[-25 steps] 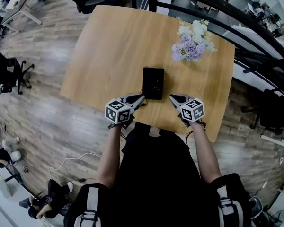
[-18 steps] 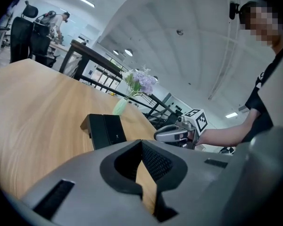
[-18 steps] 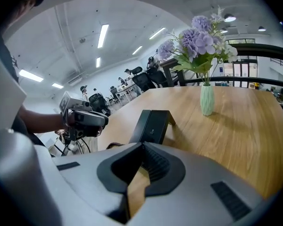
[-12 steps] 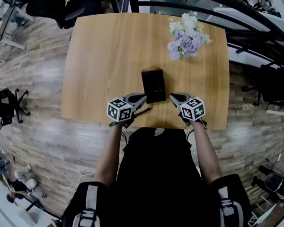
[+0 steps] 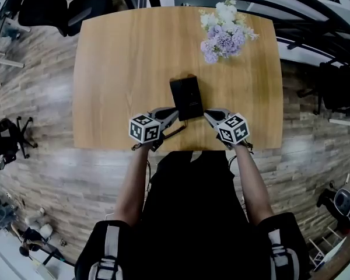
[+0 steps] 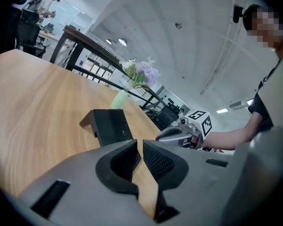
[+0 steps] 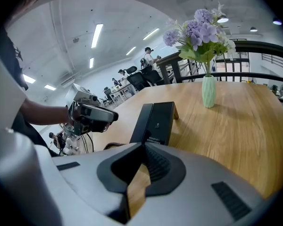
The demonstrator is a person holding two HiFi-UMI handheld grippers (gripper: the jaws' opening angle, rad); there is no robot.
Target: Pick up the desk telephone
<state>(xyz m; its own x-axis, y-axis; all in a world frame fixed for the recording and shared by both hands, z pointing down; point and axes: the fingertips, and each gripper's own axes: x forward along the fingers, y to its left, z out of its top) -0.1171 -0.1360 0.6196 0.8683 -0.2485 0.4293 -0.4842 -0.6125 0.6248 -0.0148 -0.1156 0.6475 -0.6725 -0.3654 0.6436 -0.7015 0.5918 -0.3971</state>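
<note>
The black desk telephone (image 5: 186, 97) lies flat on the wooden table (image 5: 122, 69), near its front edge. My left gripper (image 5: 174, 115) is shut and empty, its tips just left of the phone's near left corner. My right gripper (image 5: 207, 115) is also shut and empty, close to the near right corner. In the left gripper view the telephone (image 6: 107, 125) lies ahead and a little left of my left gripper (image 6: 140, 146), with the other gripper beyond at the right. The right gripper view shows the telephone (image 7: 155, 122) straight ahead of my right gripper (image 7: 142, 149).
A pale green vase of purple and white flowers (image 5: 221, 35) stands at the table's far right. A dark cord (image 5: 174, 134) trails off the front edge by the left gripper. Office chairs (image 5: 44, 4) stand beyond the far left corner, and a railing (image 5: 315, 16) runs at the right.
Both grippers have crept forward and lower, closing in on the telephone's near corners. The head view has swung, so the table now sits squarer in it. The jaws stayed shut.
</note>
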